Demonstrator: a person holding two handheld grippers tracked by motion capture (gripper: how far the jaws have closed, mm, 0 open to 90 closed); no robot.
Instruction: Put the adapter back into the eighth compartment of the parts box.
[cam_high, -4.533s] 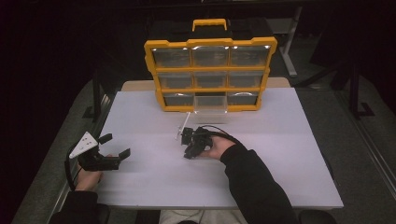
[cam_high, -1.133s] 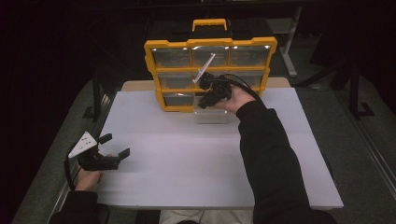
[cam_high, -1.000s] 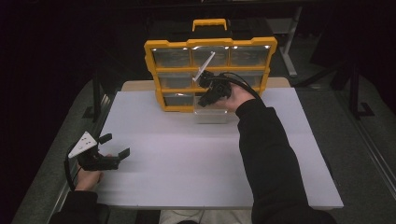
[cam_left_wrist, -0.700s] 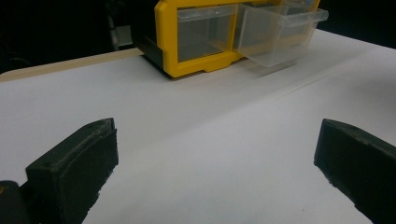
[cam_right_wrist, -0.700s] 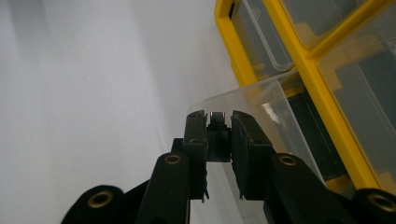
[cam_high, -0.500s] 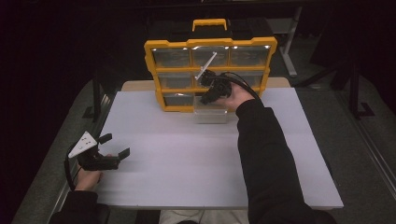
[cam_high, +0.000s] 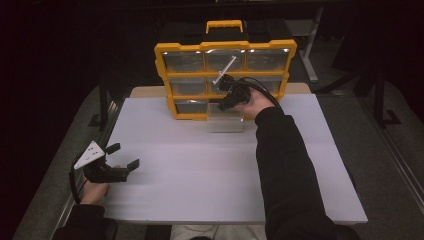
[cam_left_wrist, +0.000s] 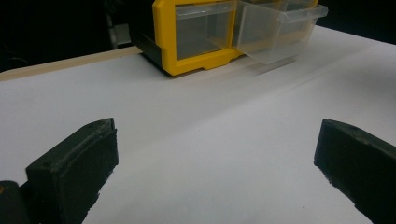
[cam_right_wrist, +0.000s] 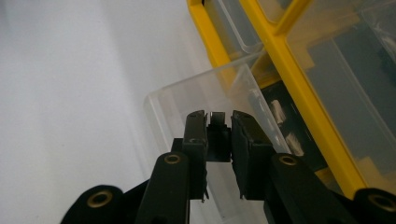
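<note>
The right gripper (cam_high: 226, 96) is up by the front of the yellow plastic organizer box with clear drawers (cam_high: 225, 77). Seen through the right gripper view, its two black jaws are pressed close together and pinch a small dark grey metal piece (cam_right_wrist: 217, 122) between them. This small piece hangs right over the clear plastic drawer (cam_right_wrist: 205, 98) that is pulled out of the bottom row of the box. The drawer's front part rests on the white table top (cam_high: 225, 165), and its back part is at the box. I can see a few little shiny bits (cam_right_wrist: 279, 112) lying in the drawer, but they are too blurry to tell what they are. The person's black sleeve (cam_high: 285, 165) reaches across the table from the bottom of the high view to this gripper. The left gripper (cam_high: 124, 156) is well apart from all this, near the left edge of the table. Its jaws are spread wide, and nothing but bare white table lies between them. The box stands at the far side of the table, and it has a yellow handle (cam_high: 224, 25) on top.
</note>
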